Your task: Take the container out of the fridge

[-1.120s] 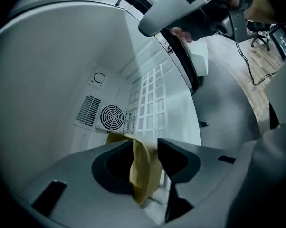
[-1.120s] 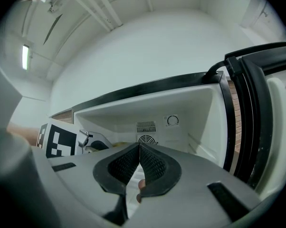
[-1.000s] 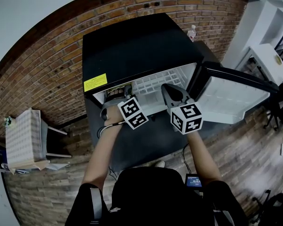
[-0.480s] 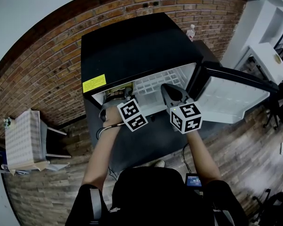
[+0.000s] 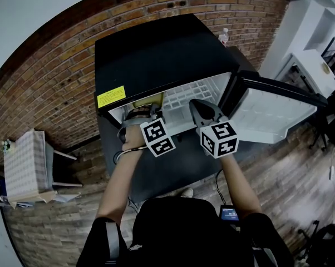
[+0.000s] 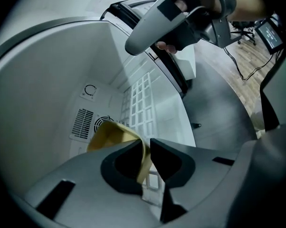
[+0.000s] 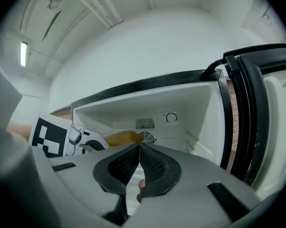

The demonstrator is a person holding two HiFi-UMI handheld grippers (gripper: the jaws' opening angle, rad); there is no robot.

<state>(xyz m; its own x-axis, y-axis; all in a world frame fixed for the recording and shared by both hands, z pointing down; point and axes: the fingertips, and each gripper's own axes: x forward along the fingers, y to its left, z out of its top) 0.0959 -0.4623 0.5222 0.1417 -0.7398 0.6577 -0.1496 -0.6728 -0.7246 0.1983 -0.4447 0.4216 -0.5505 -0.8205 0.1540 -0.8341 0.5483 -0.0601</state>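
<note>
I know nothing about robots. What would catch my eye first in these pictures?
A black mini fridge stands against a brick wall, its door swung open to the right. A person works at it with two hand-held grippers: the left gripper is closing its jaws around the rim of a yellow container inside, on the left. The right gripper hovers shut and empty at the opening.
</note>
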